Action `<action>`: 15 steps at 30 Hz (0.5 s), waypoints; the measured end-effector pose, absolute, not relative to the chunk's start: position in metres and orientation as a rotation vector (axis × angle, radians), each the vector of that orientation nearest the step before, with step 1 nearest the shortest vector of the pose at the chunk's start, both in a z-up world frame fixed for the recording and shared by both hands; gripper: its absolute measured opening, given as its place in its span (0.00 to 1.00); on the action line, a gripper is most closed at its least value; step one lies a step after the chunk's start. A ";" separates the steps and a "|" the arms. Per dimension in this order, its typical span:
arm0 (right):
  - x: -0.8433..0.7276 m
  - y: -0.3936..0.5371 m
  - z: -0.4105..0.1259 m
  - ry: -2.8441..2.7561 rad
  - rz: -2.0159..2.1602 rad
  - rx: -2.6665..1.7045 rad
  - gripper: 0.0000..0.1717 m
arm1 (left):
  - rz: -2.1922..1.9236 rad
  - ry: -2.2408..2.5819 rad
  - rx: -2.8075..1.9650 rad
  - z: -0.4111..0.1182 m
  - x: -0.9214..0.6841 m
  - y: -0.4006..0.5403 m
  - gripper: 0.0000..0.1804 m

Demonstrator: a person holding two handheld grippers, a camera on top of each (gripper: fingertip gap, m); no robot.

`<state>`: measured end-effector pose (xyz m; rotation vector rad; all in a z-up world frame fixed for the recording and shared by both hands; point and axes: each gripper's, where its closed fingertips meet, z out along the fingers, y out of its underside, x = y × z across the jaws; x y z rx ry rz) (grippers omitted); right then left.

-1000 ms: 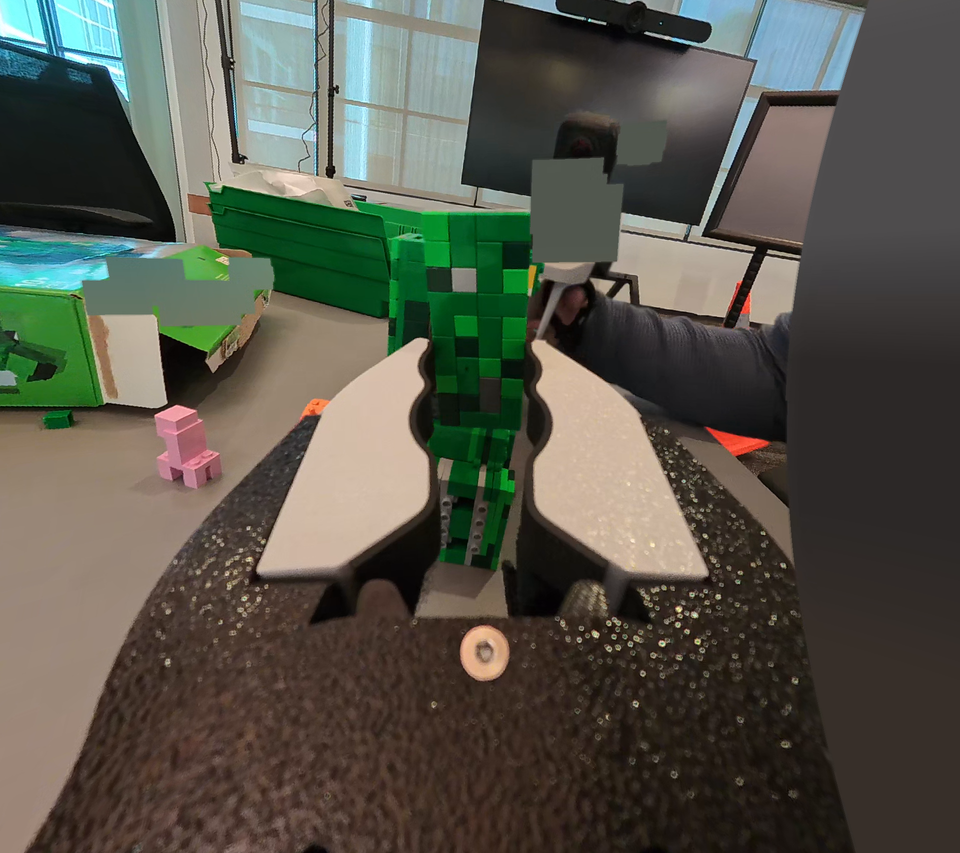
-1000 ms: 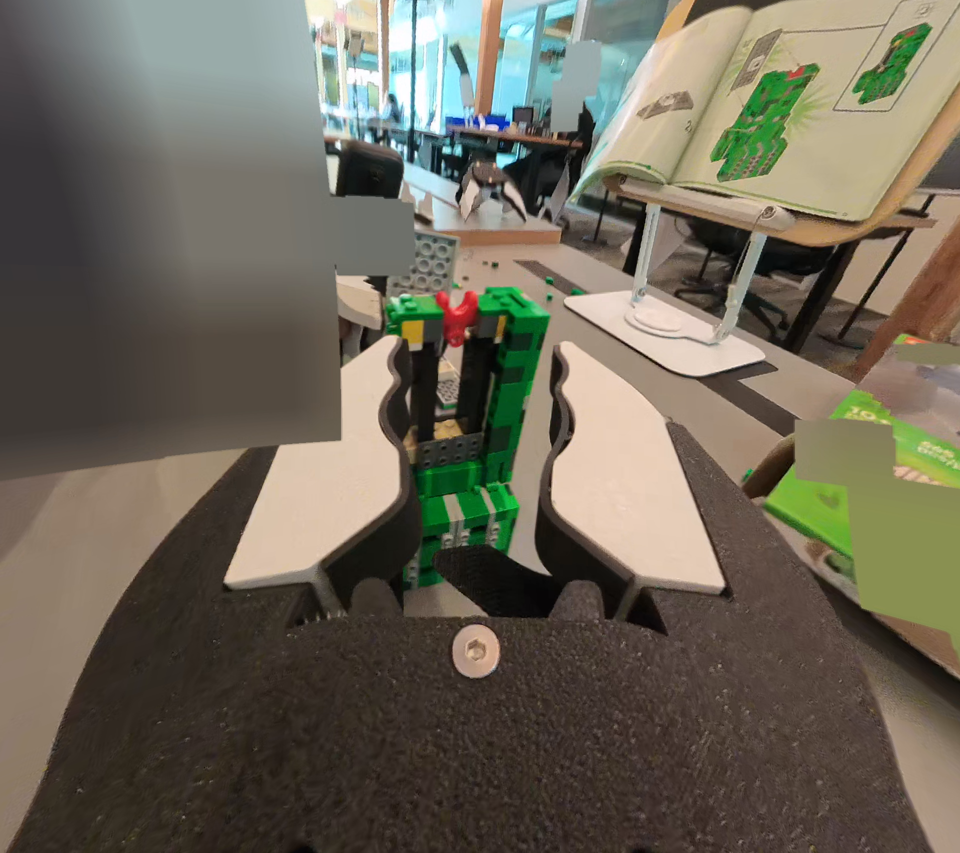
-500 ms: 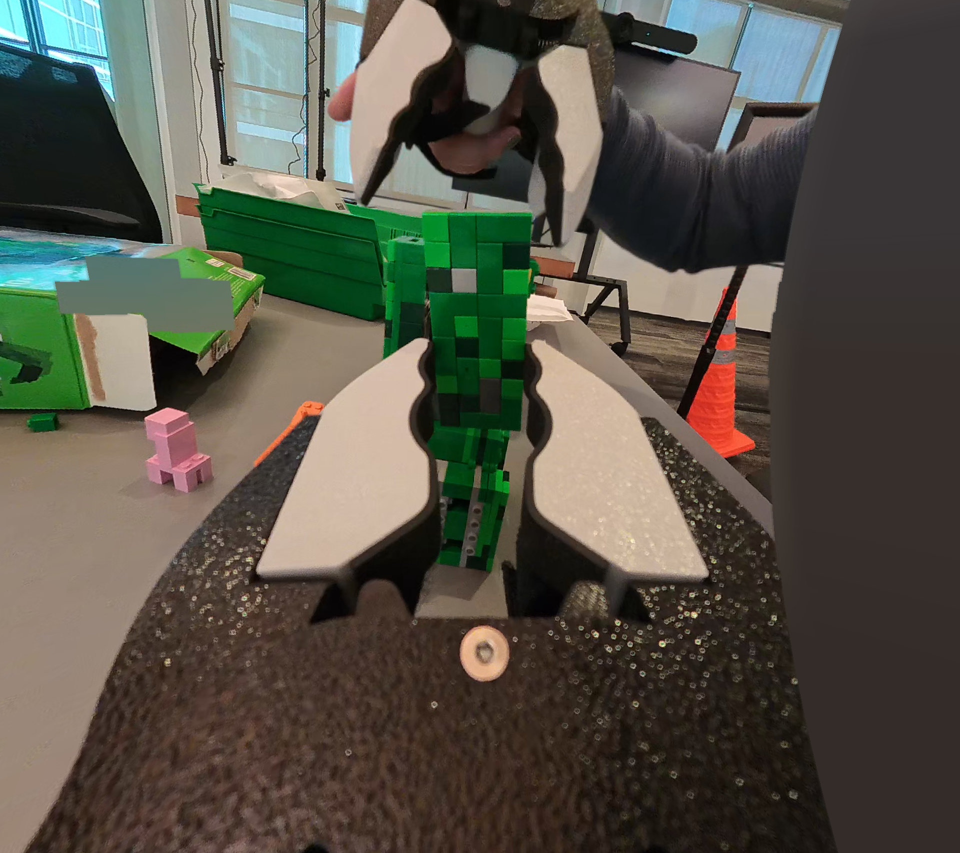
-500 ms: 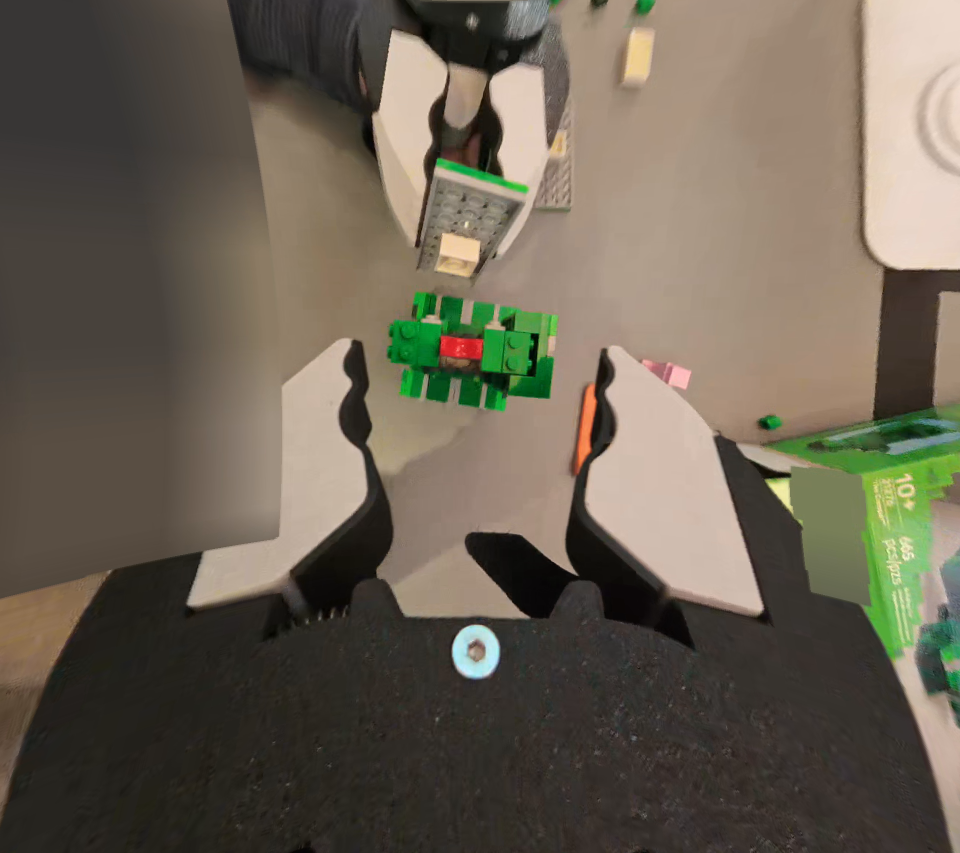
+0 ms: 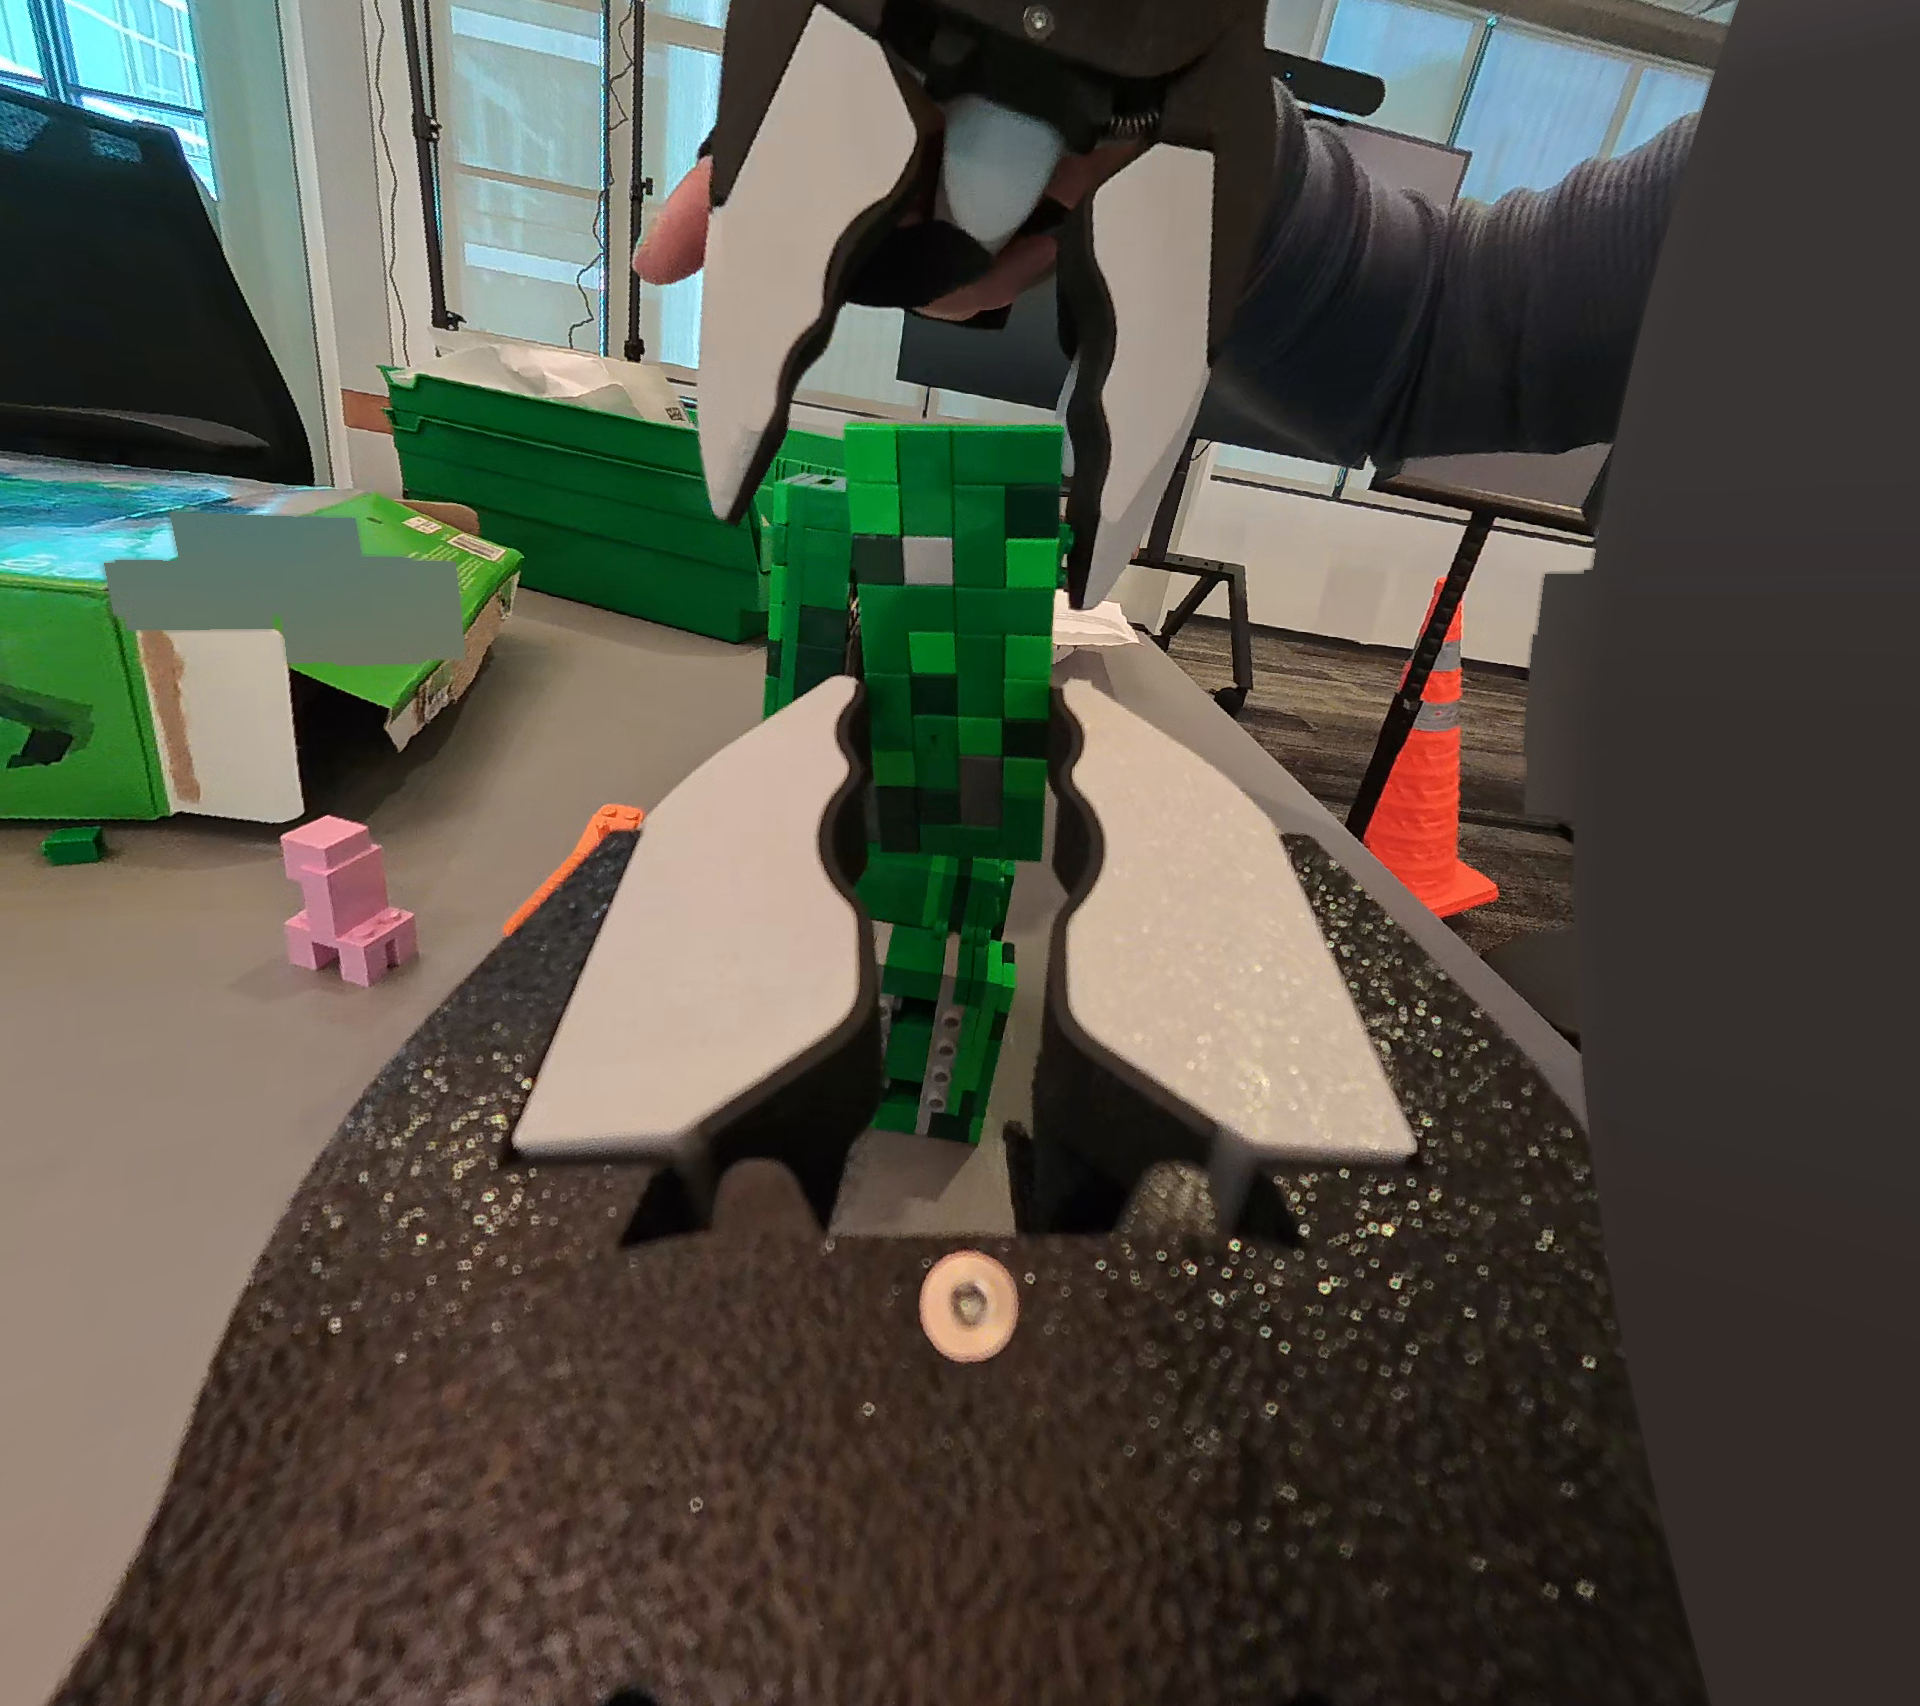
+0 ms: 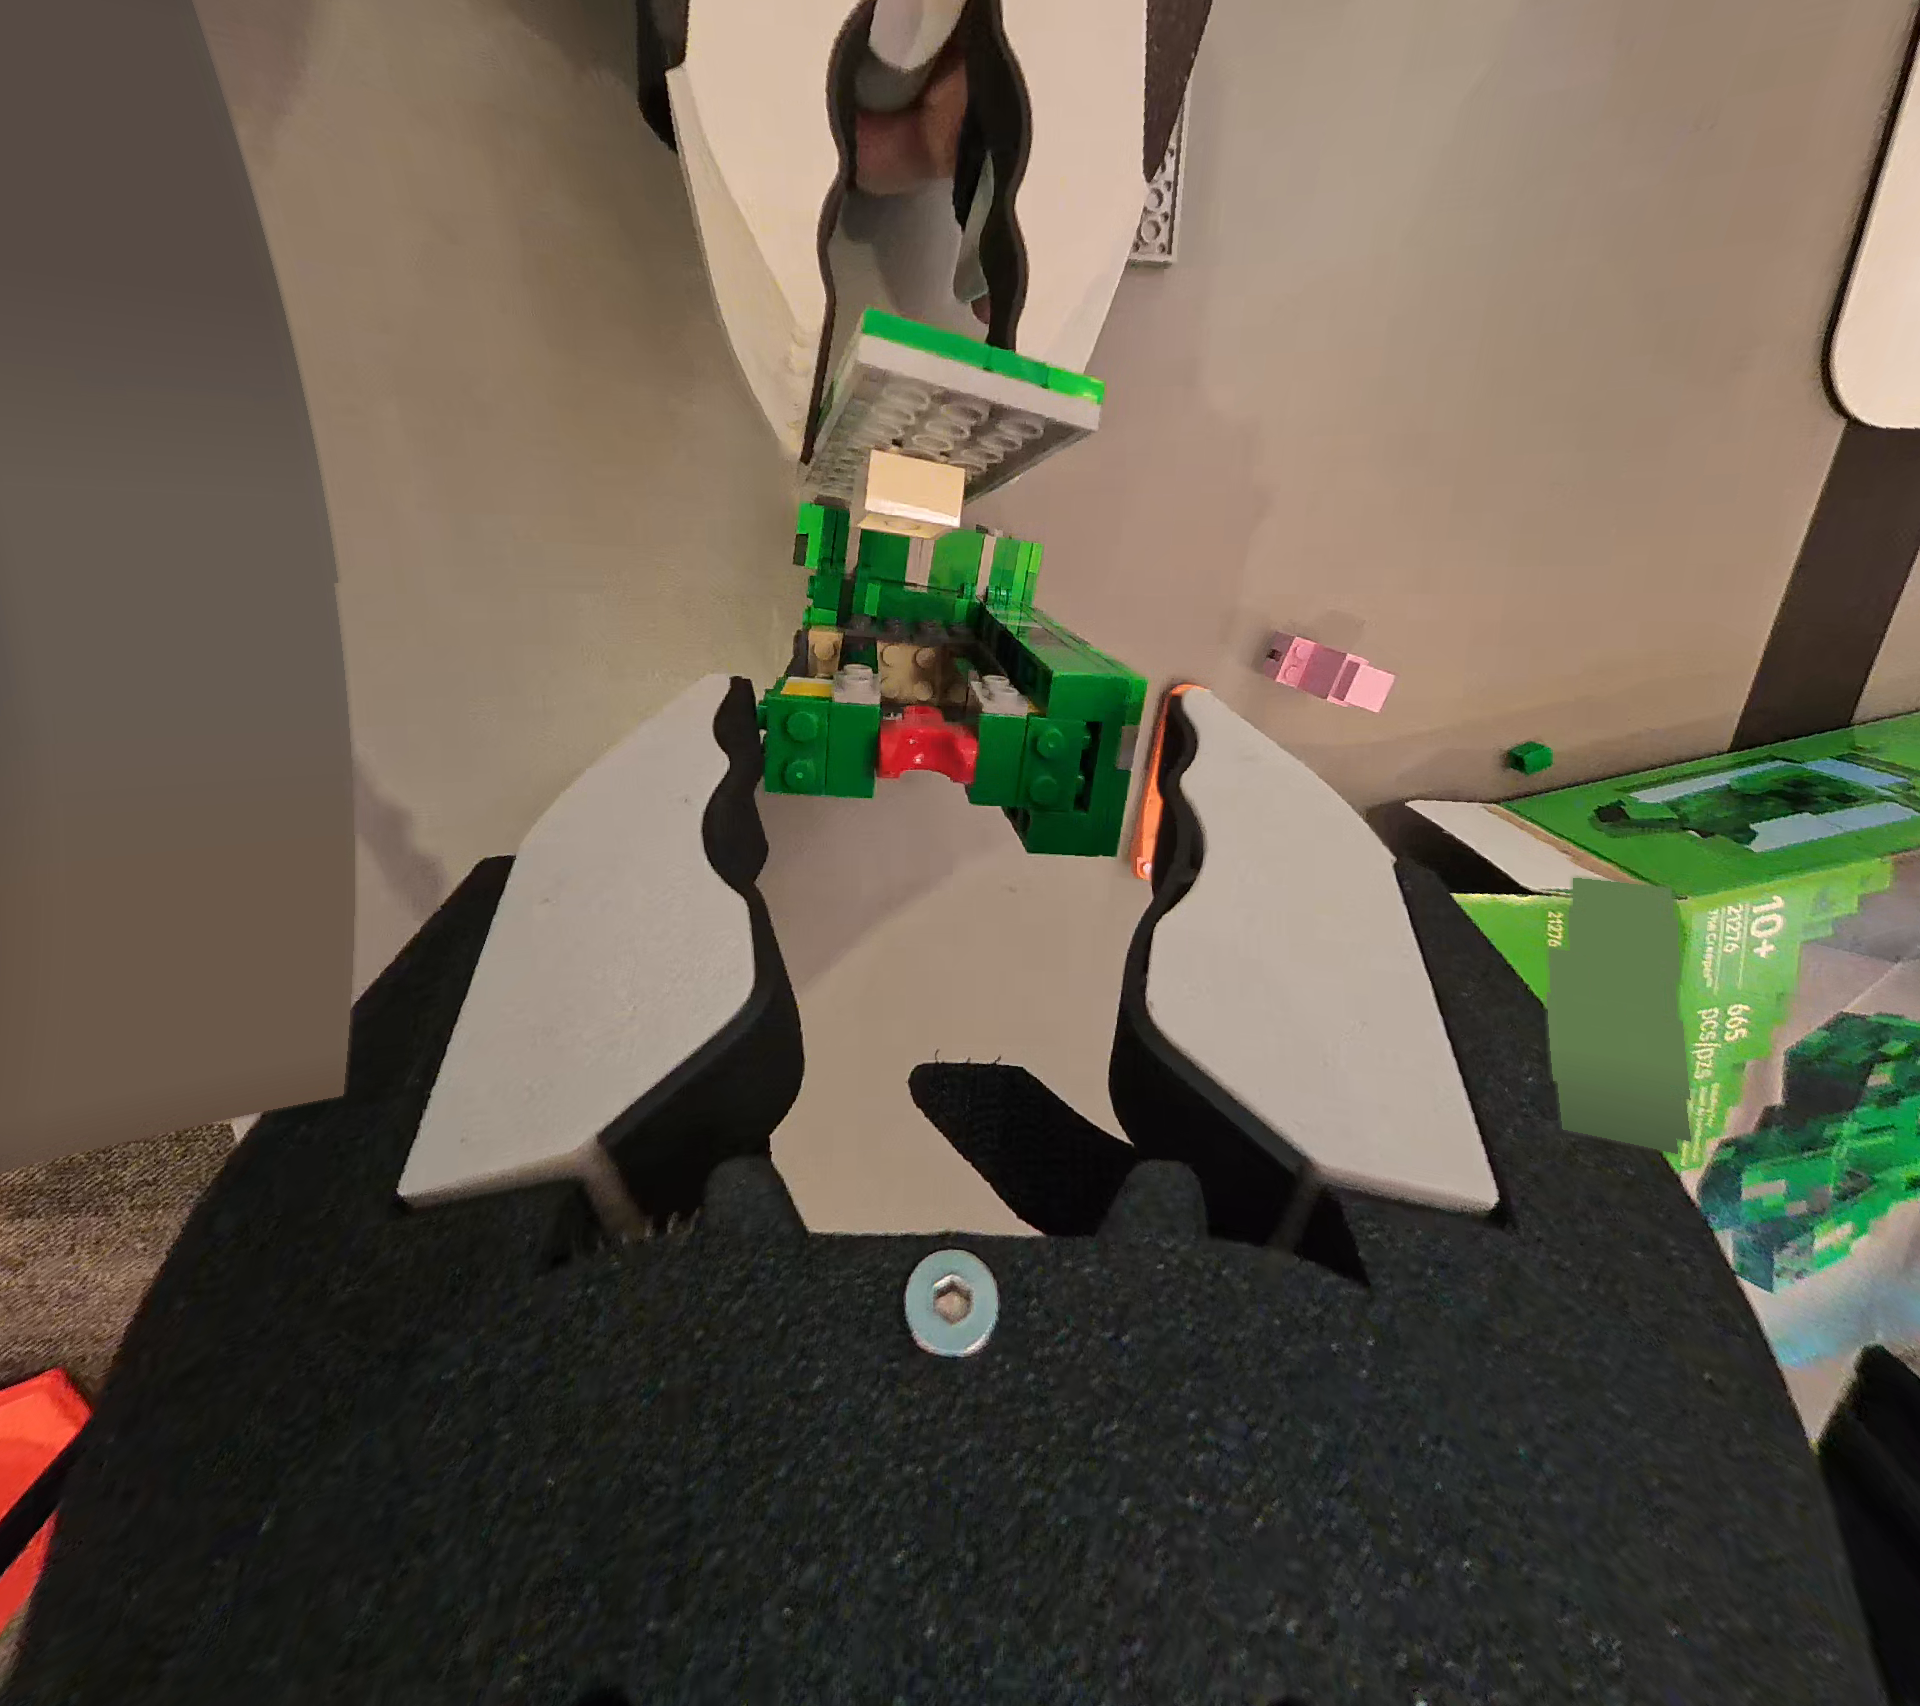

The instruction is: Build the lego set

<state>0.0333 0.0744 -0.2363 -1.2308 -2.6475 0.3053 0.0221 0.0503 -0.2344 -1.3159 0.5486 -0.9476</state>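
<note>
My left gripper point(image 5: 956, 721) is shut on a green tiled brick panel point(image 5: 956, 617), grey with a tan brick on its back point(image 6: 935, 420). The panel stands upright on the grey table point(image 5: 208, 1085), with green leg bricks point(image 5: 945, 1012) below it. Behind it is the open green brick body point(image 6: 1049, 721) with a red piece point(image 6: 925, 747) on top. My right gripper point(image 6: 956, 742) is open and points down over that body, one finger on each side of its top. It shows from the front in the left wrist view point(image 5: 909, 513). The left gripper shows in the right wrist view point(image 6: 925, 368).
A pink brick pig point(image 5: 348, 908) and an orange brick tool point(image 6: 1148, 783) lie near the figure. A green set box point(image 5: 208, 669) is at the left, with green bins point(image 5: 582, 472) behind. A loose grey plate point(image 6: 1164, 202) lies on the table. An orange cone point(image 5: 1429, 783) stands beyond the table's right edge.
My right gripper let go of the green body's side, opened wide, rose above it and now comes down over its top. My left gripper kept its hold and stayed put.
</note>
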 end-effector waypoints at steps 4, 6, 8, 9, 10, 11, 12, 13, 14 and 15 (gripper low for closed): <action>0.033 0.075 -0.235 -2.639 0.283 -1.236 0.41 | -0.948 0.553 -1.319 -0.235 0.023 0.050 0.18; 0.034 0.078 -0.236 -2.635 0.251 -1.261 0.45 | -0.950 0.552 -1.317 -0.235 0.023 0.050 0.17; 0.036 0.080 -0.237 -2.644 0.238 -1.285 0.46 | -0.950 0.552 -1.317 -0.235 0.023 0.050 0.17; 0.036 0.079 -0.238 -2.649 0.246 -1.295 0.44 | -0.950 0.553 -1.317 -0.235 0.022 0.050 0.18; 0.037 0.078 -0.238 -2.653 0.254 -1.300 0.43 | -0.951 0.554 -1.318 -0.235 0.022 0.050 0.18; 0.037 0.077 -0.238 -2.654 0.259 -1.299 0.40 | -0.950 0.555 -1.318 -0.235 0.023 0.050 0.17; 0.036 0.077 -0.237 -2.652 0.262 -1.301 0.39 | -0.950 0.555 -1.318 -0.235 0.023 0.049 0.17; 0.036 0.077 -0.237 -2.650 0.257 -1.304 0.39 | -0.951 0.555 -1.318 -0.235 0.023 0.050 0.18; 0.036 0.077 -0.237 -2.645 0.256 -1.309 0.39 | -0.951 0.555 -1.317 -0.235 0.023 0.049 0.17; 0.036 0.077 -0.237 -2.641 0.255 -1.314 0.39 | -0.951 0.556 -1.317 -0.235 0.023 0.050 0.17</action>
